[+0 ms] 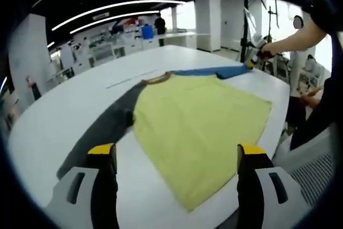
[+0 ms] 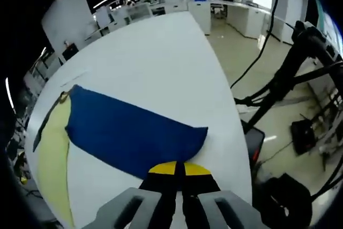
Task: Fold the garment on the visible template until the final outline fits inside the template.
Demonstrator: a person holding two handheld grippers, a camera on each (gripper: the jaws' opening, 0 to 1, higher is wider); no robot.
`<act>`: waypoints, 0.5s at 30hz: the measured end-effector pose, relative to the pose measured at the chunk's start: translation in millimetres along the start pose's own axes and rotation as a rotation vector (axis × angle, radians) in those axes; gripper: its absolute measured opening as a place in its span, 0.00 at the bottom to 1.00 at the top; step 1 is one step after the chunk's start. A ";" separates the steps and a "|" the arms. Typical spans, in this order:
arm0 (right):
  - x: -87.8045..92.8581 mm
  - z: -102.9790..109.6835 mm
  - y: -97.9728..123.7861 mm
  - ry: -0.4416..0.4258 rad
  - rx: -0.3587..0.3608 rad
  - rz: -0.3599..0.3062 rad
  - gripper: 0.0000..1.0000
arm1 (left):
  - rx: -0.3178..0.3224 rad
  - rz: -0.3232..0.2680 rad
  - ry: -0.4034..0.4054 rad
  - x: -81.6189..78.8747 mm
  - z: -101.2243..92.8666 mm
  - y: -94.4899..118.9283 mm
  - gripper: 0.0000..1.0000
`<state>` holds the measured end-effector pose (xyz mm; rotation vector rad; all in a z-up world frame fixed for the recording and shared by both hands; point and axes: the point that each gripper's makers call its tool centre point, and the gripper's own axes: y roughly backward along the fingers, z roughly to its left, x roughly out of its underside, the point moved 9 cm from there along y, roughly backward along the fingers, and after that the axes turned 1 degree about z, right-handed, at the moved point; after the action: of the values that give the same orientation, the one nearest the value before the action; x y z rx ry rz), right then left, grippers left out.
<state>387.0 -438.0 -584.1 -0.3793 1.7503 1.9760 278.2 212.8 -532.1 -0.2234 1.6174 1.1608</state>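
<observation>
Right gripper view — right claw (image 2: 179,171) clamps blue sleeve (image 2: 134,135).

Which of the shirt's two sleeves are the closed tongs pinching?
The blue sleeve: the right tongs are shut on its cuff end. The grey sleeve lies flat on the white table, untouched, ahead of the open left tongs.
</observation>
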 end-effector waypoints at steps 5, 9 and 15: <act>-1.6 4.9 2.1 -0.003 0.006 -0.006 0.00 | -0.001 -0.001 0.020 2.5 3.2 3.3 0.94; -6.6 11.1 6.4 -0.026 -0.009 -0.031 0.00 | 0.007 0.007 0.024 4.7 2.6 4.3 0.96; -13.4 22.4 11.2 -0.022 -0.032 -0.058 0.00 | 0.017 0.011 0.024 6.1 2.4 4.7 0.96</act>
<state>394.9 -419.0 -564.5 -0.4125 1.6770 1.9617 274.2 219.5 -534.4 -0.2178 1.6506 1.1564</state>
